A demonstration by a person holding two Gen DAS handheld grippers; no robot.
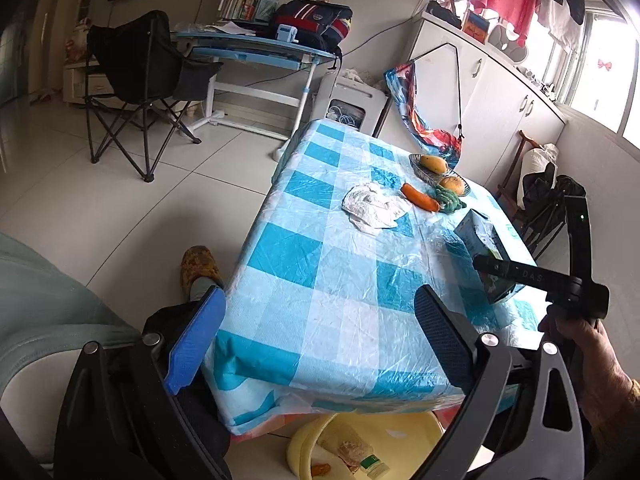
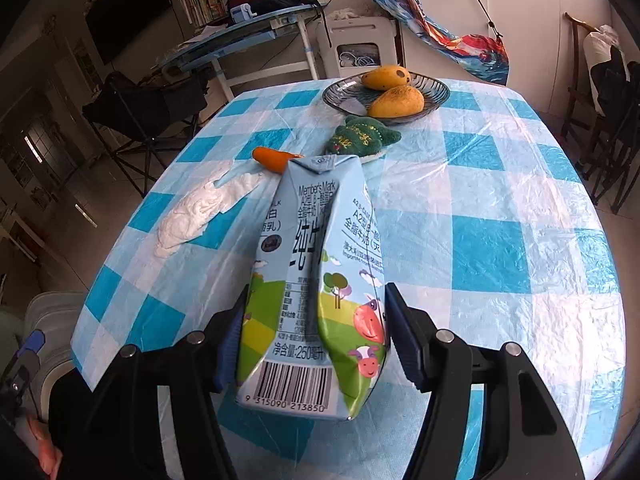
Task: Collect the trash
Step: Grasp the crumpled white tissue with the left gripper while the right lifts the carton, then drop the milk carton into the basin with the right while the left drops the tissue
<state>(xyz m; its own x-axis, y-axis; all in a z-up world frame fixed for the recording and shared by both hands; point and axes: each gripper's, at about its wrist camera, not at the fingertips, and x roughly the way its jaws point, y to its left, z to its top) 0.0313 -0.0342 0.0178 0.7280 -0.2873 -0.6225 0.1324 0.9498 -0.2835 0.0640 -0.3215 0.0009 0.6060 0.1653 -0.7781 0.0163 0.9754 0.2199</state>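
While bowl [image 2: 434, 98] holds two mangoes [image 2: 396, 102] | basin [image 1: 304, 440] holds bottle [image 1: 374, 466]

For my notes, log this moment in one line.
right gripper: closing around milk carton | left gripper: open, empty | tissue: on table

We see daylight from the window [image 1: 600, 60] glaring on the glossy tablecloth [image 2: 500, 208]. Our fisheye edges bend and darken; the room left of the right gripper stays dim.
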